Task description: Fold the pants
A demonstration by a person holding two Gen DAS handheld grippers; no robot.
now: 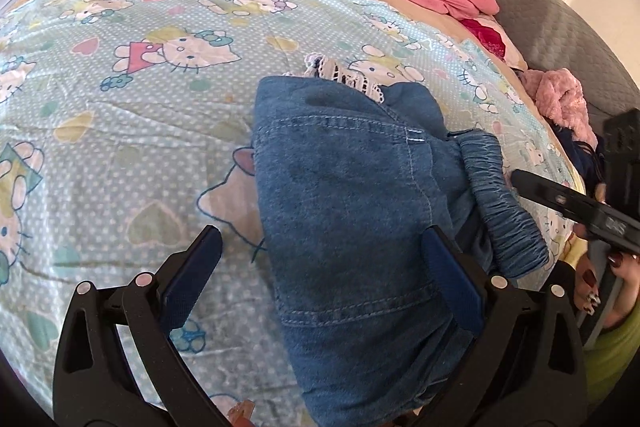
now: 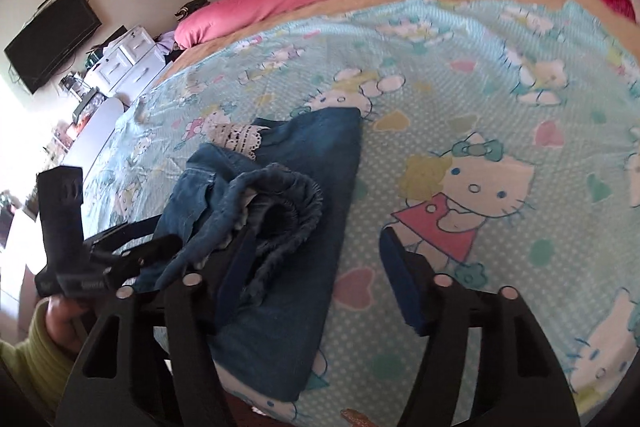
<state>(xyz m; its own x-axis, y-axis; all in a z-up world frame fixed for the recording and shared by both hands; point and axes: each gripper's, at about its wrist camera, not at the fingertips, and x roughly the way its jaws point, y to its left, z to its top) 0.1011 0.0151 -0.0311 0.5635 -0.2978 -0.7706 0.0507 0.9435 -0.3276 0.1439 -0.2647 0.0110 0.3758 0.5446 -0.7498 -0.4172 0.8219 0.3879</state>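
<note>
The denim pants (image 1: pixel 352 211) lie bunched on the cartoon-print bed sheet (image 1: pixel 120 115), elastic waistband (image 1: pixel 496 195) doubled over and lace hem (image 1: pixel 344 75) poking out beyond. Both the left tool (image 1: pixel 324 259) and the right tool (image 2: pixel 316 267) straddle the cloth with fingers spread, pinching nothing. The fold looks roughly laid; next comes gripping an edge and squaring the bundle.

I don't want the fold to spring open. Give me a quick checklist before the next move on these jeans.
1. Jeans lie on the bed sheet: ok.
2. Fold tidy: not ok, the elastic waistband is bunched on top.
3. Left gripper open over the denim: ok.
4. Right gripper open, nothing pinched: ok.
5. Lace trim tucked in: not ok, it sticks out.
6. Legs aligned underneath: cannot tell.
</note>
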